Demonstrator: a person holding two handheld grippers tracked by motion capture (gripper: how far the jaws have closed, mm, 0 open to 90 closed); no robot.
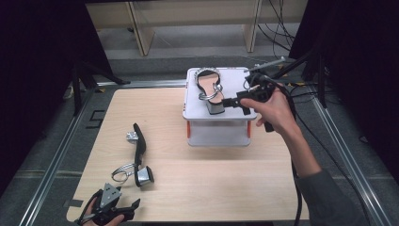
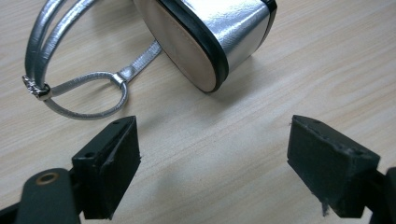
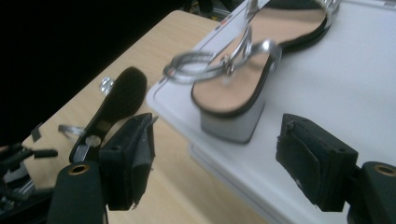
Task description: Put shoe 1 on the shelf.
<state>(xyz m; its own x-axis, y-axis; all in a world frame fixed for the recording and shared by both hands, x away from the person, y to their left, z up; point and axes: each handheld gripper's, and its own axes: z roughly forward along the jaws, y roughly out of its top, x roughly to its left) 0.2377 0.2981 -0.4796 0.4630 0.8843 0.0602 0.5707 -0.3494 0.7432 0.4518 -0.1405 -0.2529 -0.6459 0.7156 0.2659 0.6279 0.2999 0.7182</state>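
Note:
One silver block-heel sandal [image 1: 210, 89] stands upright on a white box [image 1: 237, 77] at the back of the table. My right gripper [image 1: 227, 102] hovers level beside its heel, jaws open and empty; in the right gripper view the sandal [image 3: 243, 88] is just beyond my right gripper [image 3: 215, 163]. The second sandal [image 1: 139, 151] lies on its side at the front left of the table. My left gripper [image 1: 132, 210] is open just short of its heel. The left gripper view has that silver heel [image 2: 219, 32] and ankle strap [image 2: 79, 88] ahead of my left gripper [image 2: 215, 163].
The white box [image 3: 327, 121] has orange feet and stands on the wooden table [image 1: 211, 174]. Metal rails run along both sides of the table. Cables trail past the box at the back right. Dark curtains hang at left and right.

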